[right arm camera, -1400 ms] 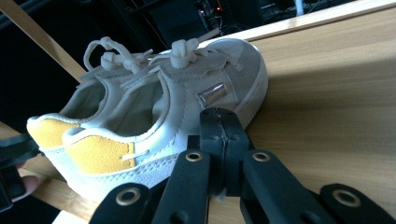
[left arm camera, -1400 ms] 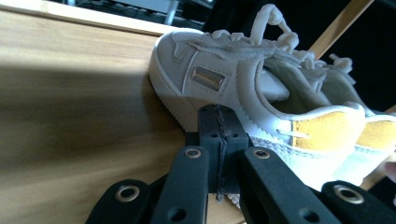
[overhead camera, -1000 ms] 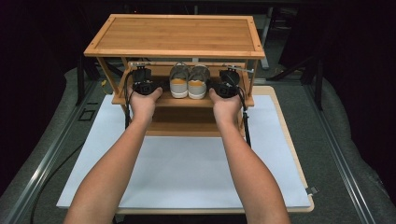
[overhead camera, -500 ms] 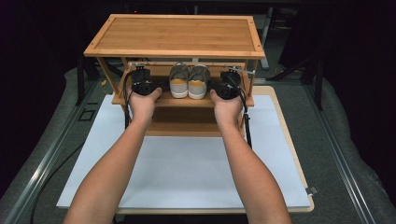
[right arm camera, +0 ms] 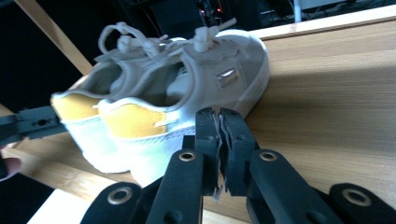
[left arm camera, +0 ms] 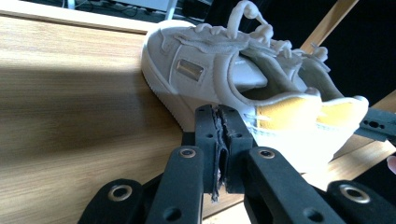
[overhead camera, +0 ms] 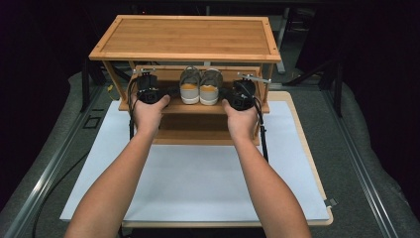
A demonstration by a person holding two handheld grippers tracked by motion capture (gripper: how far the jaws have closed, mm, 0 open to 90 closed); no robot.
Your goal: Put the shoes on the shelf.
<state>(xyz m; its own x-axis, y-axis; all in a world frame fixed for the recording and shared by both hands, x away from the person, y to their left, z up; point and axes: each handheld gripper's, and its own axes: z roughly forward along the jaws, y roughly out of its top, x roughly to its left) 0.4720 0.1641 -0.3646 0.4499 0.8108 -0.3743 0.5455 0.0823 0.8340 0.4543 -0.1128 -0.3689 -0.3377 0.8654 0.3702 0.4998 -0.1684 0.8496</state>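
A pair of beige sneakers with yellow heel patches (overhead camera: 200, 89) stands heel-out on the middle shelf (overhead camera: 198, 108) of a wooden rack. My left gripper (overhead camera: 173, 91) lies on that shelf just left of the pair. Its jaws are shut and empty, with the tips (left arm camera: 218, 112) against the near shoe's white sole (left arm camera: 187, 100). My right gripper (overhead camera: 224, 92) mirrors it on the right side. Its tips (right arm camera: 219, 114) are by the other shoe's sole (right arm camera: 154, 140). These jaws have just been opening a crack, nothing lies between them, and the pads still look together.
The rack's top board (overhead camera: 183, 37) overhangs the shelf and both grippers. A lower shelf (overhead camera: 198, 136) sits beneath. The rack stands at the back of a white mat (overhead camera: 198, 183) on a wooden table, with dark floor and rails on either side.
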